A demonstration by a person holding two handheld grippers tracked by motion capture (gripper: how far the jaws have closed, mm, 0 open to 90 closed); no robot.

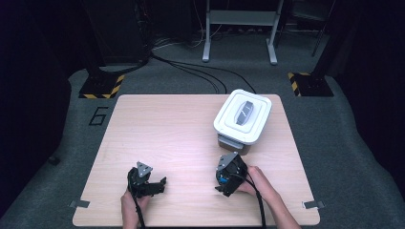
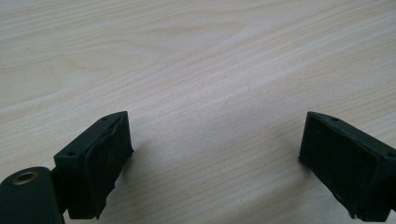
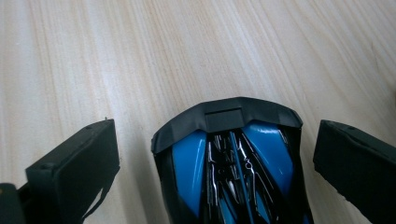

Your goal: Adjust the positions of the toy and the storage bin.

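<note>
My right claw (image 3: 217, 140): spread wide, with a blue-and-black toy car (image 3: 229, 163) sitting between the jaws; there are gaps on both sides, so I am not squeezing it.
Car's place: low on the wooden table (image 1: 167, 129), at my right hand (image 1: 255, 183) (in the high view it peeks out blue beneath the gripper (image 1: 223, 180)).
My left claw (image 2: 215, 158): wide open, nothing in it, bare wood between the jaws.
White-lidded box (image 1: 242, 117): far right of the table, just beyond my right claw.
</note>
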